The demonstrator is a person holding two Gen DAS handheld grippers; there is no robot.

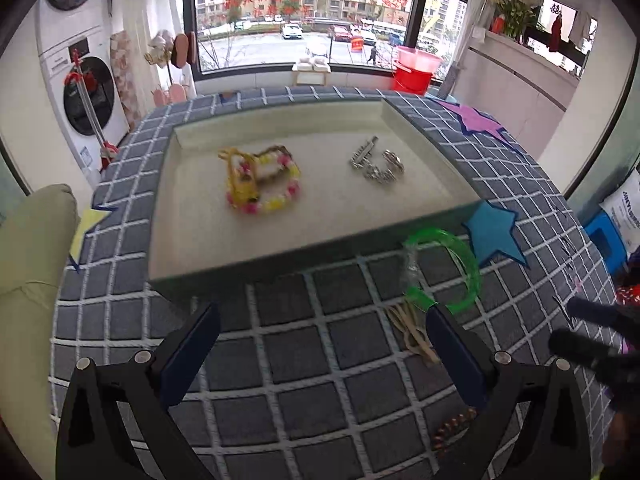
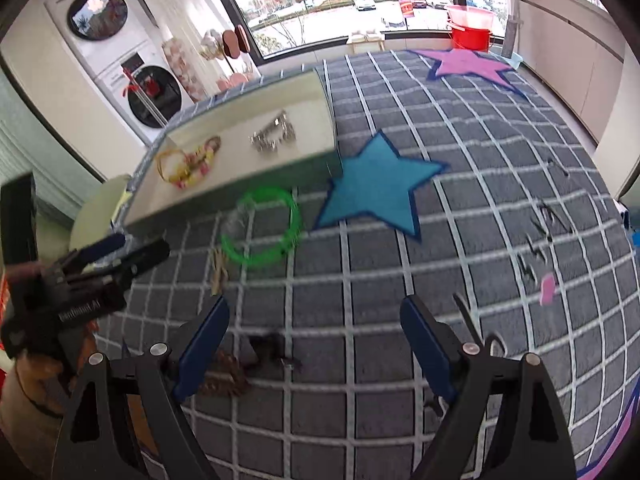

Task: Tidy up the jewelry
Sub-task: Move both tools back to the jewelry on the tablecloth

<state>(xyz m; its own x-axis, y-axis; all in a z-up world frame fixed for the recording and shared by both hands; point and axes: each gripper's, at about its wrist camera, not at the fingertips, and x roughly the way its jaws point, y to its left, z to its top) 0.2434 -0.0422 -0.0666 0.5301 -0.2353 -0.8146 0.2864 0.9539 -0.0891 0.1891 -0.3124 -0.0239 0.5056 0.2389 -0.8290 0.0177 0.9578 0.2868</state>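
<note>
We see a shallow pale tray (image 1: 192,248) on a grey checked cloth (image 1: 304,344), and we take the tray as our landmark. In front of its near wall the cloth lies open and flat, with bare squares between our two grippers. The left gripper (image 1: 322,344) hangs over that stretch with its jaws wide and nothing between them. The right gripper (image 2: 314,334) does the same, jaws wide, over a small dark blurred item we cannot identify.

Inside the tray lie a yellow and pink bead bracelet (image 1: 262,184) towards its left and a silver chain (image 1: 378,166) towards its right, well apart.

Just outside the tray's near wall, by its right corner, a green ring bangle (image 1: 444,270) lies flat on the cloth, clear and glossy. A tan rubber band tangle (image 1: 412,332) sits just nearer than the bangle. A blue felt star (image 1: 494,236) lies flat beside the tray's right corner. A brown bead strand (image 2: 228,376) rests by the right gripper's left finger.
</note>
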